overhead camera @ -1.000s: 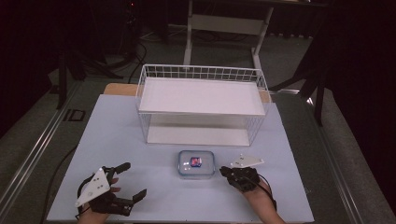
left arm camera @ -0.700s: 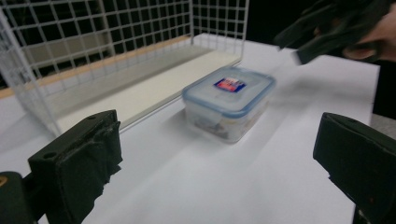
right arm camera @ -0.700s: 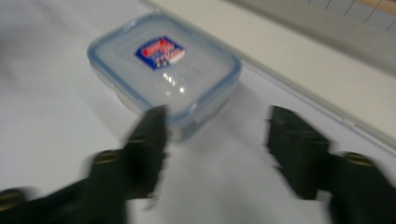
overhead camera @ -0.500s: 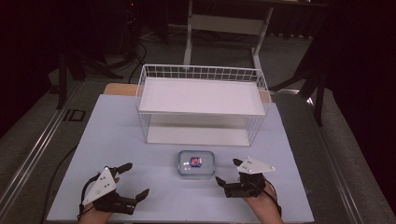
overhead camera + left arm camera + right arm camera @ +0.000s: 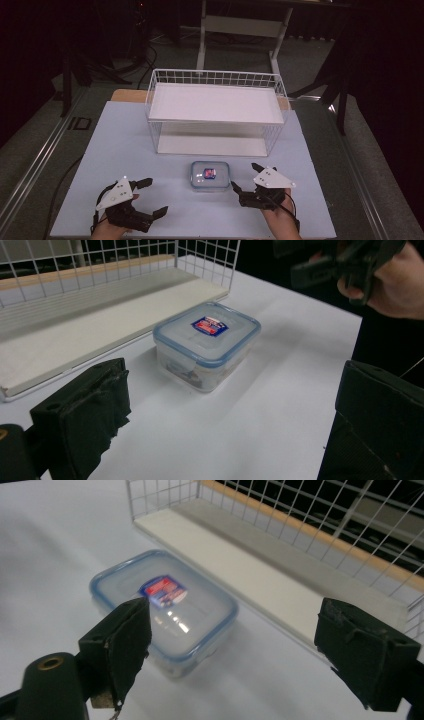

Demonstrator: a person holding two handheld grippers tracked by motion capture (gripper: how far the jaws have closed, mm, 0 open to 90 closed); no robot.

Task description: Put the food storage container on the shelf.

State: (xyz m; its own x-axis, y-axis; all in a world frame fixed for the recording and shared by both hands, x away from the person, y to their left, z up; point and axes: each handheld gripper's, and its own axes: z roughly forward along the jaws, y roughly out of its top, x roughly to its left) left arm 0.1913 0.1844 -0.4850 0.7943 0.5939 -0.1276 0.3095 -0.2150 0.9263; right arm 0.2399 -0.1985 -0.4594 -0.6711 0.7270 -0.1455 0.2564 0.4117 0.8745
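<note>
A clear plastic box (image 5: 210, 175) with a blue-rimmed lid and a red and blue label stands shut on the table, in front of the wire rack. My left gripper (image 5: 155, 196) is open at the near left, well apart from the box. My right gripper (image 5: 245, 176) is open just right of the box, not touching it. In the left gripper view the box (image 5: 207, 342) lies ahead, between the spread jaws of the left gripper (image 5: 230, 425), with something dark inside it. In the right gripper view the box (image 5: 165, 610) lies close behind the left jaw of the right gripper (image 5: 242, 645).
A white wire rack (image 5: 215, 107) with an upper and a lower shelf stands behind the box. The pale table (image 5: 125, 145) ends close behind my hands. In the left gripper view a hand holding the other gripper (image 5: 360, 265) shows at the top right.
The left gripper has drifted a little right and nearer the front edge. The right gripper has shifted slightly right, with its jaws spread wider beside the box. The box has not moved.
</note>
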